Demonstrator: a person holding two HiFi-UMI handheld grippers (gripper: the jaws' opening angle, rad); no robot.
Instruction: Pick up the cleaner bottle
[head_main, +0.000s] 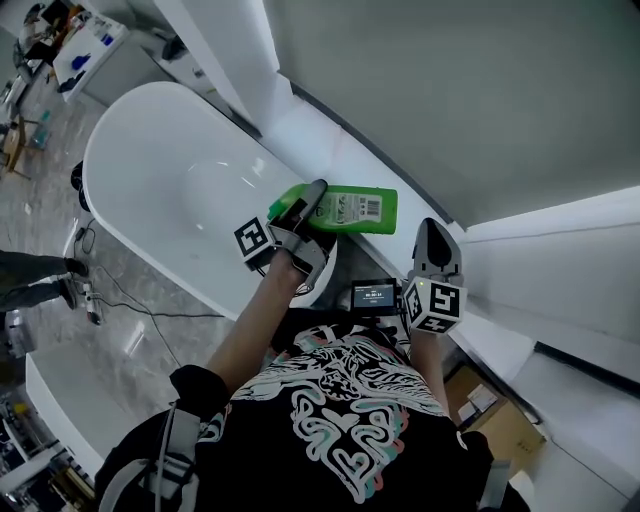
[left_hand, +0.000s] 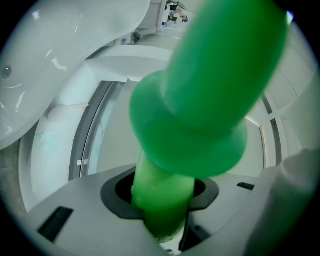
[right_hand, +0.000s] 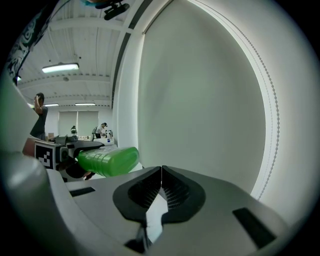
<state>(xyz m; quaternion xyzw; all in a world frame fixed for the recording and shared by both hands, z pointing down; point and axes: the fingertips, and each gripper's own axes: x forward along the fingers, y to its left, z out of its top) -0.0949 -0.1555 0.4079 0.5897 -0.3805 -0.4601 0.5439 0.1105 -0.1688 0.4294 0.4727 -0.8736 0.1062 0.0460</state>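
Holding the cleaner bottle (head_main: 352, 212) over the bathtub (head_main: 112, 130) rim, the left tongs (head_main: 306, 206) grasp its neck. Pickup looks done; the right tongs (head_main: 434, 228) are clenched, empty.

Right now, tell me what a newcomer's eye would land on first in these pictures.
The bright green plastic cleaner bottle stands out first, lying sideways in the air with its neck end clamped by the left gripper. Beside it, the long white oval bathtub fills the upper left of the head view. The right gripper sits shut and empty near the grey wall.
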